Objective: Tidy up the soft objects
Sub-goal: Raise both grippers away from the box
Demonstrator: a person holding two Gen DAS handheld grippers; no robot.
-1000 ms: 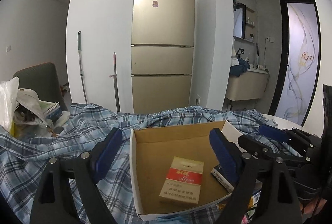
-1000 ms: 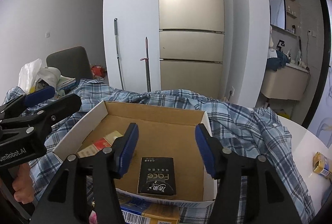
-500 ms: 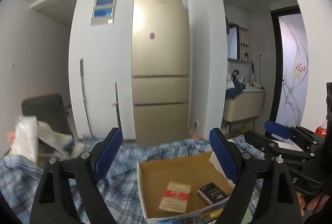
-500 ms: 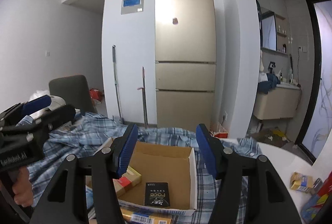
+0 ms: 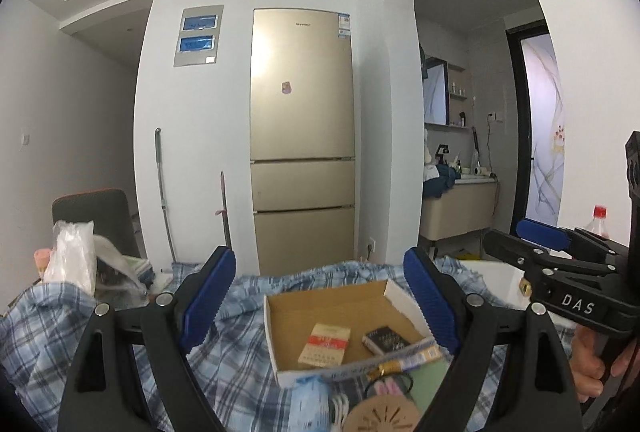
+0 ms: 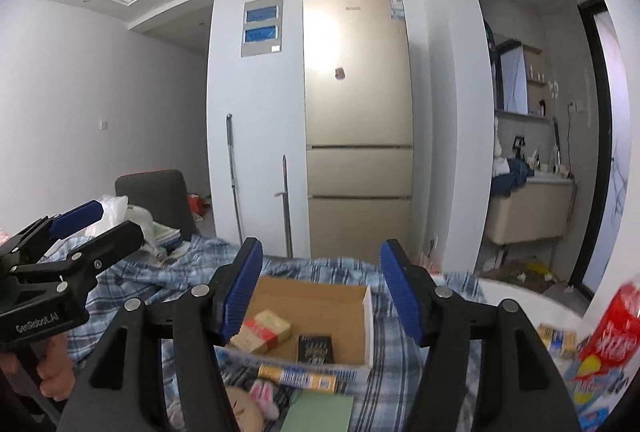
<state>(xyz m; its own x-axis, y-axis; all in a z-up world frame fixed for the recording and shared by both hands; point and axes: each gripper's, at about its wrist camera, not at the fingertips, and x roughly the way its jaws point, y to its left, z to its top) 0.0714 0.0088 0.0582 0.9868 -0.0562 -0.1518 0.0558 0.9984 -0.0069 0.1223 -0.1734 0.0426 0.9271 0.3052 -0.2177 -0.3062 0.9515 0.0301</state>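
**Plaid cloth and open box under two raised, empty grippers**

Plaid blue-and-white cloth [image 5: 60, 328] is lying rumpled across the table, running from the left edge to the right side in both wrist views. At the far left, a white plastic bag [image 5: 72, 260] is sitting at the cloth's edge, in front of a dark chair [image 5: 100, 212]. The left gripper [image 5: 320, 300] is hovering above the cloth with its blue-padded fingers [image 5: 206, 296] spread wide and nothing between them; in the right wrist view its fingers are likewise standing apart.

Centrally, a shallow cardboard box [image 5: 280, 360] is resting on the cloth. Inside it, a red-and-white pack [image 5: 325, 346] is lying to the left of a small black pack [image 5: 386, 339], the two apart. Just in front of the box, a long blue-and-gold packet [image 6: 298, 378] is lying along its near wall, with a green sheet [image 6: 322, 412] and a small pink-and-white soft item [image 6: 264, 398] beside it; the soft item is blurred.

The right gripper [image 6: 320, 292] is hanging over the box's near edge, fingers parted and touching nothing. To its right, a red bottle [image 6: 612, 328] is standing on the white table [image 6: 532, 296], blurred. A gold refrigerator [image 5: 302, 136] is standing against the far wall.
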